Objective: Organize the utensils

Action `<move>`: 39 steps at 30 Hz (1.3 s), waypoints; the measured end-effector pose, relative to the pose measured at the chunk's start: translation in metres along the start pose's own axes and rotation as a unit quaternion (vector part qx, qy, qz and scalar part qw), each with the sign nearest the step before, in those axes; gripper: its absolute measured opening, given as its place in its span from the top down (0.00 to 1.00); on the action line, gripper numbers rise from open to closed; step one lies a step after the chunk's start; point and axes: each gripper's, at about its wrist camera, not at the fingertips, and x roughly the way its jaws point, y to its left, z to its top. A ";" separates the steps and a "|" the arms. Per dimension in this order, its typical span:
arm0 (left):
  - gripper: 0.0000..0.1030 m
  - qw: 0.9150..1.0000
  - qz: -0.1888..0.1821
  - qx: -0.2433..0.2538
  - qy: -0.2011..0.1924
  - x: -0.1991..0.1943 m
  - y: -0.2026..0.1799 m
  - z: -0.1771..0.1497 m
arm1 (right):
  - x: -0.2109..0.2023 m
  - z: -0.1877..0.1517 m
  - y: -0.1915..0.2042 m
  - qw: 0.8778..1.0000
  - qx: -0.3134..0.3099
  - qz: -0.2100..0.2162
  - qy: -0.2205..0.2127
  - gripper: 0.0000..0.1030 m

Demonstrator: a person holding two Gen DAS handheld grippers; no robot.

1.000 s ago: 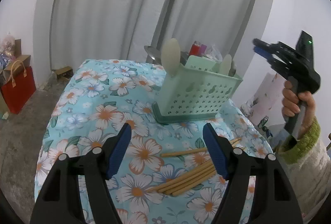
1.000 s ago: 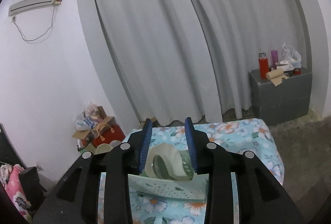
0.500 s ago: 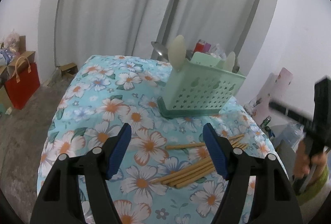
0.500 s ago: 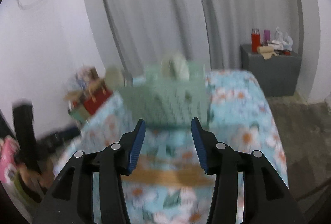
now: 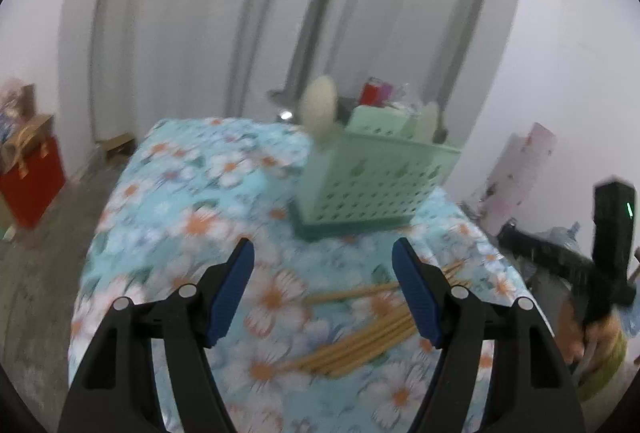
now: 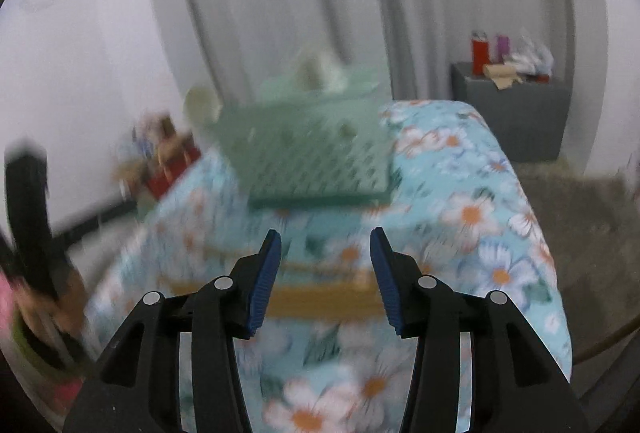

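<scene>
A pale green perforated utensil caddy (image 5: 372,181) stands on the floral tablecloth (image 5: 192,201) with pale spoons (image 5: 318,109) upright in it. It also shows blurred in the right wrist view (image 6: 316,149). Several wooden chopsticks (image 5: 360,341) lie loose on the cloth in front of the caddy; in the right wrist view the chopsticks (image 6: 320,293) lie just beyond the fingertips. My left gripper (image 5: 322,293) is open and empty above the chopsticks. My right gripper (image 6: 324,273) is open and empty; it shows at the right of the left wrist view (image 5: 576,265).
A red bag (image 5: 32,173) stands on the floor at the left. A grey cabinet (image 6: 516,109) with a red flask (image 6: 480,51) and clutter is at the back right. Grey curtains hang behind the table. The table edge drops off at the right (image 6: 552,273).
My right gripper has let go of the pale spoon, left it in the caddy, and dropped low toward the chopsticks. The left gripper has barely moved. Both views are now motion-blurred.
</scene>
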 end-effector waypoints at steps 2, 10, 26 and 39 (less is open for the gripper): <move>0.33 1.000 -0.013 0.015 -0.004 0.011 -0.006 0.009 | -0.001 0.018 -0.020 0.999 0.043 0.028 -0.017 0.56; 0.33 0.995 -0.007 0.090 0.039 0.081 -0.021 0.040 | 0.058 0.091 -0.072 0.981 0.156 0.120 0.003 0.55; 0.41 0.997 -0.033 0.049 0.056 0.128 -0.013 0.059 | 0.103 0.099 -0.083 0.965 0.217 0.120 0.090 0.86; 0.41 0.994 -0.044 0.003 0.101 0.113 -0.029 0.054 | 0.078 0.103 -0.084 0.953 0.257 0.100 0.125 0.86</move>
